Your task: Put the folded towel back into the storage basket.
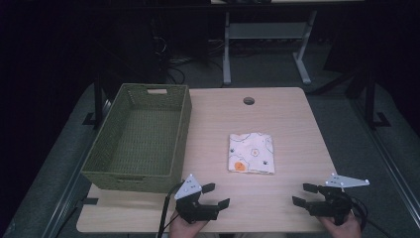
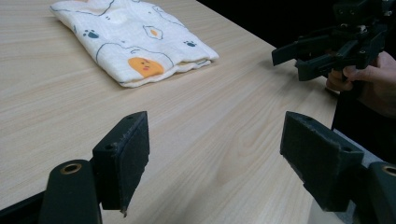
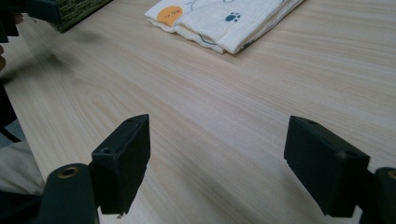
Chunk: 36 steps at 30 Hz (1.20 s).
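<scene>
I hold my left hand-held gripper (image 1: 215, 195) low over the near edge of the table (image 1: 287, 119), its jaws spread wide with nothing between them. My right hand-held gripper (image 1: 303, 194) sits at the same near edge, well apart from the left one, and its jaws also stand wide with only bare wood showing between them. Both point inward, toward the folded cloth (image 1: 250, 152).

That cloth, white with fried-egg and paw prints and one orange patch at its near corner, lies flat on the middle of the table, a little beyond both grippers and roughly between them. Neither gripper touches it. In the left gripper view the folded cloth (image 2: 135, 39) lies ahead of my jaws, and my right hand (image 2: 369, 79) with its gripper shows to the right of it.

A green woven basket (image 1: 141, 141) stands just left of the cloth, apart from it, its near wall just beyond my left gripper.
</scene>
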### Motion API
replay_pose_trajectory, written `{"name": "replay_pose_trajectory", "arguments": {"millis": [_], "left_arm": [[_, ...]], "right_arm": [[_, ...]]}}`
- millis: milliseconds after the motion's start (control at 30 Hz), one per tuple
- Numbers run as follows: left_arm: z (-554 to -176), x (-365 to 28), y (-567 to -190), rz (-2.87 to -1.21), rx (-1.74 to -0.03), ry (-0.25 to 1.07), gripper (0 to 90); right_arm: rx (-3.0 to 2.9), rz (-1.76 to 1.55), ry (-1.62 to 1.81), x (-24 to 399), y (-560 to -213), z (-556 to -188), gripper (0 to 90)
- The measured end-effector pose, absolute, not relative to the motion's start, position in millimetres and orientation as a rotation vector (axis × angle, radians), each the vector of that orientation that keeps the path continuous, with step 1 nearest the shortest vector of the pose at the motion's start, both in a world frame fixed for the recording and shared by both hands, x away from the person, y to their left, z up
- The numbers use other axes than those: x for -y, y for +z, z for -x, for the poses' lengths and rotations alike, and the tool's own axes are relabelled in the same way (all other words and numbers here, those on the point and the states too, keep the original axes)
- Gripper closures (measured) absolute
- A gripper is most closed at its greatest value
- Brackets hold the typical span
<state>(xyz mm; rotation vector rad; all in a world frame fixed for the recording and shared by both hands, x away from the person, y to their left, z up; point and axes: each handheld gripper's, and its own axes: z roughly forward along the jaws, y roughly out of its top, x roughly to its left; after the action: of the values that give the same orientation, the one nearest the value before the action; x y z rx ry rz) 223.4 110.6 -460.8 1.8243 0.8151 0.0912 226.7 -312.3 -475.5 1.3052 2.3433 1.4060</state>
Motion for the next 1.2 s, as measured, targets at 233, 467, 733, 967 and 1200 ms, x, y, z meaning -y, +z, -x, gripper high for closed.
{"name": "replay_pose_trajectory", "arguments": {"millis": [233,467,733,967,1200], "left_arm": [[-227,-108,-462,-1.820,-0.823,0.056,24.6],[-231,-103,-455,-1.810,-0.821,0.031,24.5],[-244,-95,-448,-1.809,-0.826,0.041,24.5],[-256,-83,-444,-1.813,-0.825,0.045,24.5],[-268,-74,-440,-1.815,-0.836,0.048,24.5]], "right_arm": [[-2.361,-1.321,1.416,309,-477,-234,22.4],[-2.349,-1.320,1.483,303,-469,-243,22.0],[-2.391,-1.298,1.489,292,-462,-259,21.3],[-2.414,-1.283,1.502,285,-452,-277,21.1],[-2.439,-1.247,1.492,279,-438,-296,21.2]]}}
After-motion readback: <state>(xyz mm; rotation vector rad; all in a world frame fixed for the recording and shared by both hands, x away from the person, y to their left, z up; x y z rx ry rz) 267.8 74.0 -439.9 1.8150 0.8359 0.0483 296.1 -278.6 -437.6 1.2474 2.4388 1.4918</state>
